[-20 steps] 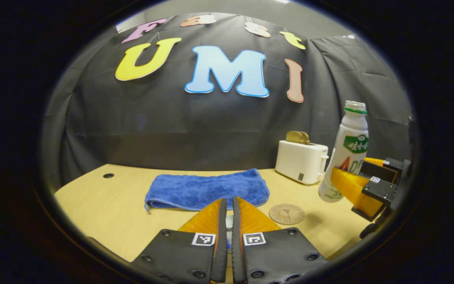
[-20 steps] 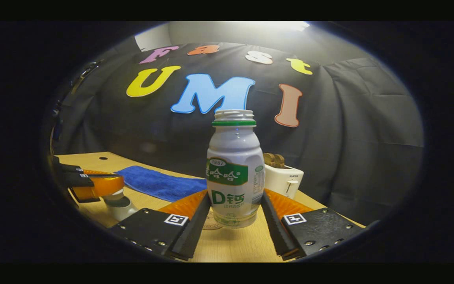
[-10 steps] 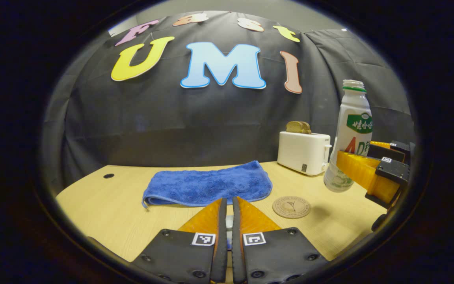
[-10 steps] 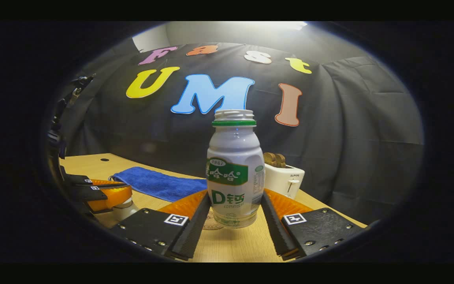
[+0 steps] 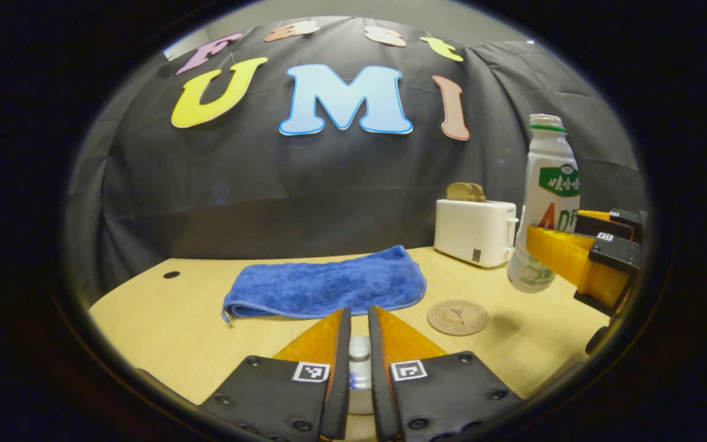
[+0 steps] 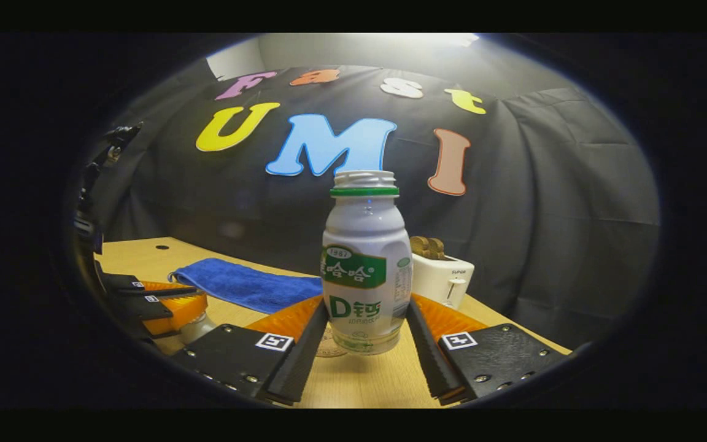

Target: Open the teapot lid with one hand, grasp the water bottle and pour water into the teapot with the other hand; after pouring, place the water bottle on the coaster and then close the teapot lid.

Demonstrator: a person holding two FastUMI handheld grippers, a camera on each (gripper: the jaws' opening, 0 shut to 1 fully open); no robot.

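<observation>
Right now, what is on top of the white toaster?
Brown slices of toast stick out of the white toaster; their lower parts are hidden inside its slots.

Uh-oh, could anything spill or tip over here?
Maybe. The white plastic bottle with the green label has no cap and hangs above the light wooden table in the right hand-held gripper, so a tilt might spill it. It could also miss the small round wooden coaster when it is set down. The left hand-held gripper grips only the white teapot lid's small knob, which might slip.
</observation>
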